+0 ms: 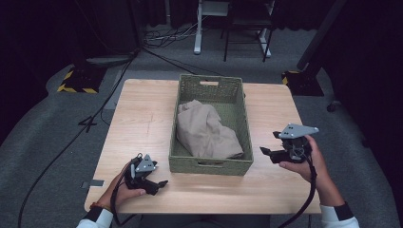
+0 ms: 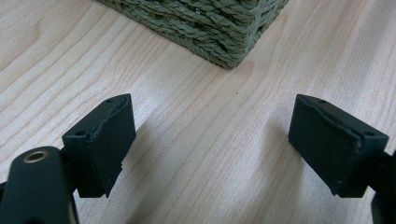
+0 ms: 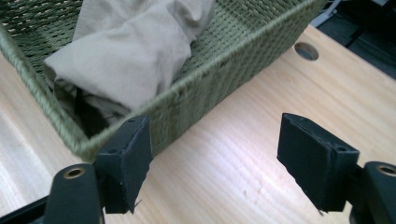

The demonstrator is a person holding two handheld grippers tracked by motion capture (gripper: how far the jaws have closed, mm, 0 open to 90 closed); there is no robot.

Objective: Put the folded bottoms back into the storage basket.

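A light wooden table (image 1: 142,123) stands on grey carpet (image 1: 47,142). At 12 o'clock, white desk legs (image 1: 198,28) and a dark chair (image 1: 244,33) stand among loose cables (image 1: 166,35). At 10 o'clock sits a yellow-striped stand base (image 1: 76,81). Walls stay dark.

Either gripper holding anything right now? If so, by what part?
Nothing held. Left gripper and right gripper both stand open over bare table; the beige cloth lies untouched in the green basket.
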